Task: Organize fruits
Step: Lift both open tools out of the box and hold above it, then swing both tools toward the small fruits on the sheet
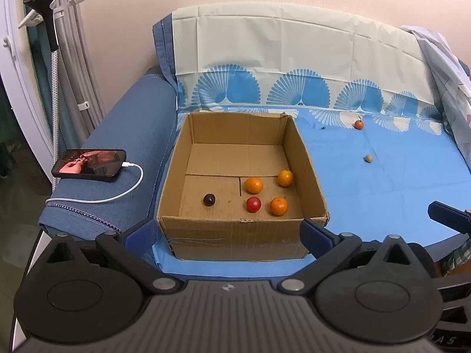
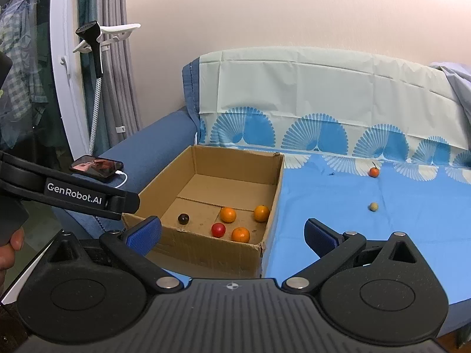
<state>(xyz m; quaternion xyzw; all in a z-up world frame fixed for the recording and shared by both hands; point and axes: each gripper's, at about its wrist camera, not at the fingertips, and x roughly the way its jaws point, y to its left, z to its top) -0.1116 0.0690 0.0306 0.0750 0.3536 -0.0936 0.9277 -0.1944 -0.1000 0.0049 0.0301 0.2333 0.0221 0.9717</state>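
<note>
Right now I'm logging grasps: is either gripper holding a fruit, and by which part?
Nothing is held. The left gripper and right gripper are both open, their fingers empty.

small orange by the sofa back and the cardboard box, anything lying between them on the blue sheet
Almost bare: between the small orange and the cardboard box only a tiny dark speck lies on the blue sheet. Both wrist views show it.

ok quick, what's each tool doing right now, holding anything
Left tool: open, holding nothing, in front of the box.
Right tool: open, holding nothing.
</note>
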